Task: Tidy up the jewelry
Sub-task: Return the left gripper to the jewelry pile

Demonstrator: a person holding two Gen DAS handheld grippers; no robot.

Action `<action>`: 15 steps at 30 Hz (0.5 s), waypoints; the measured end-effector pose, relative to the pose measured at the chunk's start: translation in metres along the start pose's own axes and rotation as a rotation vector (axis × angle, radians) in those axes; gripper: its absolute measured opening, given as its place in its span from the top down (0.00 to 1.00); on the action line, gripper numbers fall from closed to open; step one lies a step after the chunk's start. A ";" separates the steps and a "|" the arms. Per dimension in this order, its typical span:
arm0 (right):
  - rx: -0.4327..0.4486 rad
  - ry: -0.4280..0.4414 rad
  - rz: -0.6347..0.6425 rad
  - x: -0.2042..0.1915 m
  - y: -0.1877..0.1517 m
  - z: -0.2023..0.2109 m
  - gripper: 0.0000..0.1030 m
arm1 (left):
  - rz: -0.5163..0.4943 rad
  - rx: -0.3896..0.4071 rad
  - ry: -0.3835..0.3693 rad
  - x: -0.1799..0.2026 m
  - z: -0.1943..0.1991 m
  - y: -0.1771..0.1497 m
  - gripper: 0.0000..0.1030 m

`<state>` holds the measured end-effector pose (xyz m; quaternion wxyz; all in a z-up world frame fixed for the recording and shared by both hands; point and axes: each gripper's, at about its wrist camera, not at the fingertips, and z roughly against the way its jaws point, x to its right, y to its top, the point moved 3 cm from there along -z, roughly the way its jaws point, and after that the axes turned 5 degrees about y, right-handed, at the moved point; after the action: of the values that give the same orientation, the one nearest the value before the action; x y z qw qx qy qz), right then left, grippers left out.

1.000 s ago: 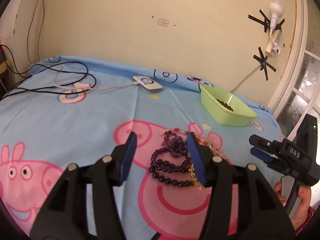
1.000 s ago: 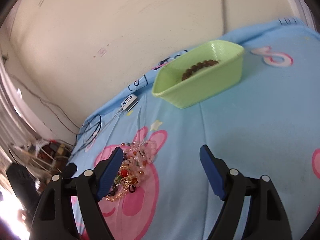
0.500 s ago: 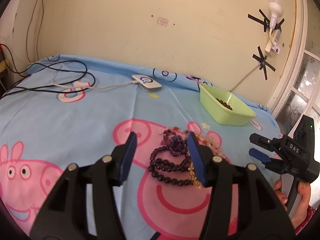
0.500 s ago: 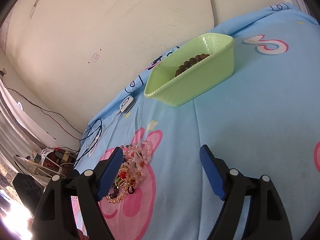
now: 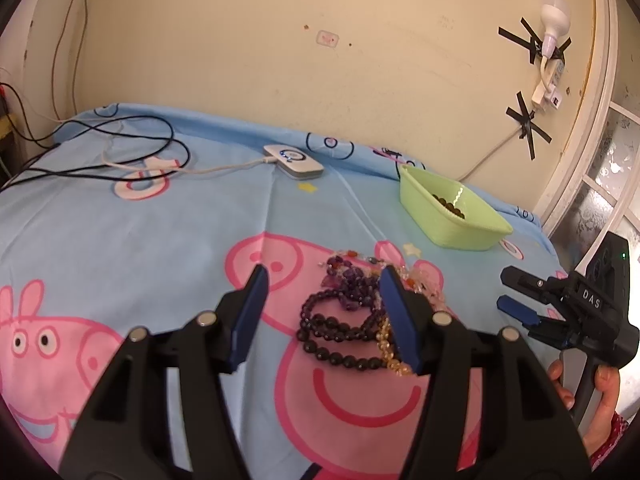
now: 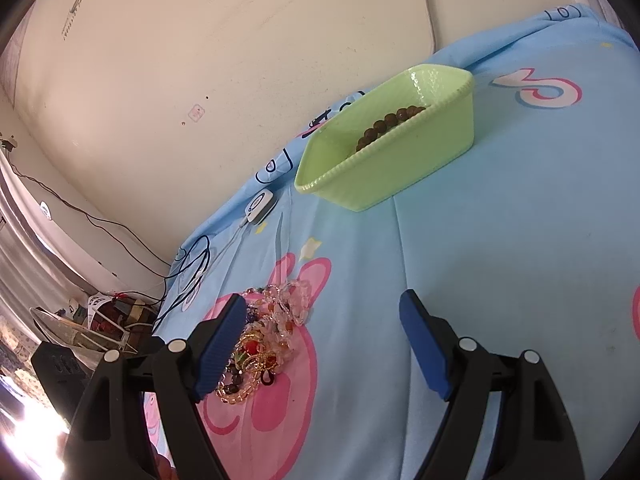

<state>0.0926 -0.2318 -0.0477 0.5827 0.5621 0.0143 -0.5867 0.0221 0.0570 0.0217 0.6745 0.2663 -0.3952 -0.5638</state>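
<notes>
Left wrist view, left gripper (image 5: 322,312) fingers opening, empty, right finger hiding jewelry pile (image 5: 348,312) (partly), right gripper (image 6: 320,344) wide.

The left gripper's right finger (image 5: 400,320) hides part of the jewelry pile (image 5: 352,320) — beads behind it unseen.

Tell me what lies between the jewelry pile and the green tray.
Only bare sheet: the right wrist view shows printed blue fabric, with a small star print, between the jewelry pile and the green tray. The left wrist view agrees.
</notes>
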 end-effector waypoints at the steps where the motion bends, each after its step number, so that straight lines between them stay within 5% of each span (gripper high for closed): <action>1: -0.001 0.001 0.000 0.000 0.000 0.000 0.44 | 0.000 -0.001 -0.001 0.000 0.000 0.000 0.46; 15: 0.000 0.006 -0.008 -0.001 -0.001 -0.001 0.44 | -0.001 -0.006 -0.008 0.002 0.000 -0.001 0.46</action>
<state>0.0921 -0.2303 -0.0482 0.5805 0.5639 0.0182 -0.5872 0.0217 0.0549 0.0210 0.6734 0.2622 -0.3959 -0.5665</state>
